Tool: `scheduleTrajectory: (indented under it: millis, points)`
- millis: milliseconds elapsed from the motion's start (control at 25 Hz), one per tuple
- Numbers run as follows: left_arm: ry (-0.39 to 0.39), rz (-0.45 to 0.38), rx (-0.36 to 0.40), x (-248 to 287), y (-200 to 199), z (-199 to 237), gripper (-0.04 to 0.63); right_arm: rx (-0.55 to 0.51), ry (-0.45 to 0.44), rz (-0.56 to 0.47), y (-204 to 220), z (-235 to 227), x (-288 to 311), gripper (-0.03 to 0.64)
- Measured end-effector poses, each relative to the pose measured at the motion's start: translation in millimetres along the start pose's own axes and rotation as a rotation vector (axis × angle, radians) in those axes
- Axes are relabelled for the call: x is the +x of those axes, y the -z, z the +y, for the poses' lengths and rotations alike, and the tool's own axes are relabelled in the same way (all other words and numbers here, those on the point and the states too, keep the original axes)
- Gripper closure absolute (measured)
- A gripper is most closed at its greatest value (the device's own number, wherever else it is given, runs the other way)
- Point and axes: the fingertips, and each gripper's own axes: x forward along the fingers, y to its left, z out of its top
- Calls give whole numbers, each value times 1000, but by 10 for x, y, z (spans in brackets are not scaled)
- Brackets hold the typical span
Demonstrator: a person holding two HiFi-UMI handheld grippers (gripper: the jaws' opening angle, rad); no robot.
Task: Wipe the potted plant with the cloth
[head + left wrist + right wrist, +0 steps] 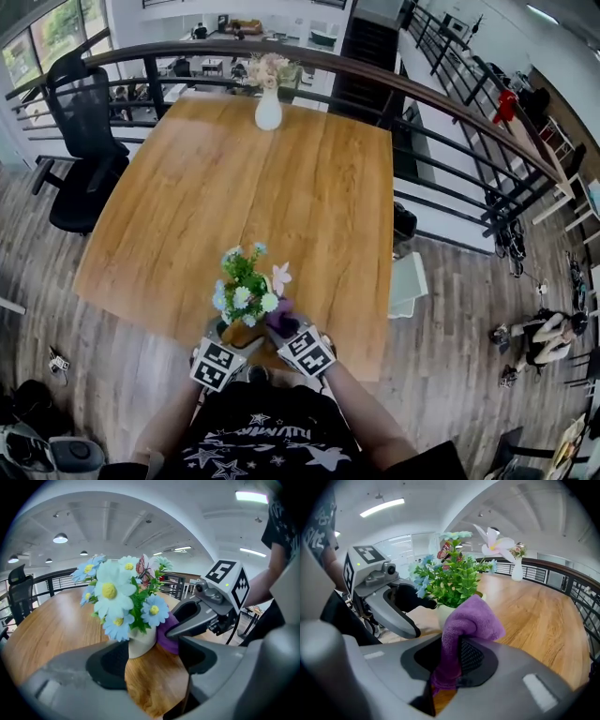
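The potted plant, blue and white flowers in a small white pot, stands near the wooden table's front edge. My left gripper is open at the pot's left side. In the left gripper view the pot sits by the left jaw's pad, with bare wood between it and the other jaw. My right gripper is shut on a purple cloth. The bunched end of the cloth rests against the pot's right side, under the leaves. The left gripper shows beyond the pot.
A white vase of flowers stands at the table's far edge. A black office chair is left of the table and a dark railing curves behind it. A person sits on the floor at the right.
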Motion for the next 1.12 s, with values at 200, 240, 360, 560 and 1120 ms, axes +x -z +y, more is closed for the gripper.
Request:
scheduleTrajectory:
  millis: [200, 240, 360, 560, 1120]
  points:
    - [39, -12, 35, 71, -31, -119, 250, 20, 20, 5, 73, -38, -26, 531]
    - [45, -5, 39, 74, -33, -134, 250, 21, 22, 3, 71, -39, -30, 531]
    - [63, 6, 46, 84, -67, -153, 250, 28, 23, 0, 15, -36, -56, 531]
    - [102, 0, 73, 127, -102, -202, 253, 29, 22, -10, -26, -5, -77, 531]
    - [115, 50, 82, -148, 148, 312, 234, 44, 45, -1, -6, -51, -61, 531]
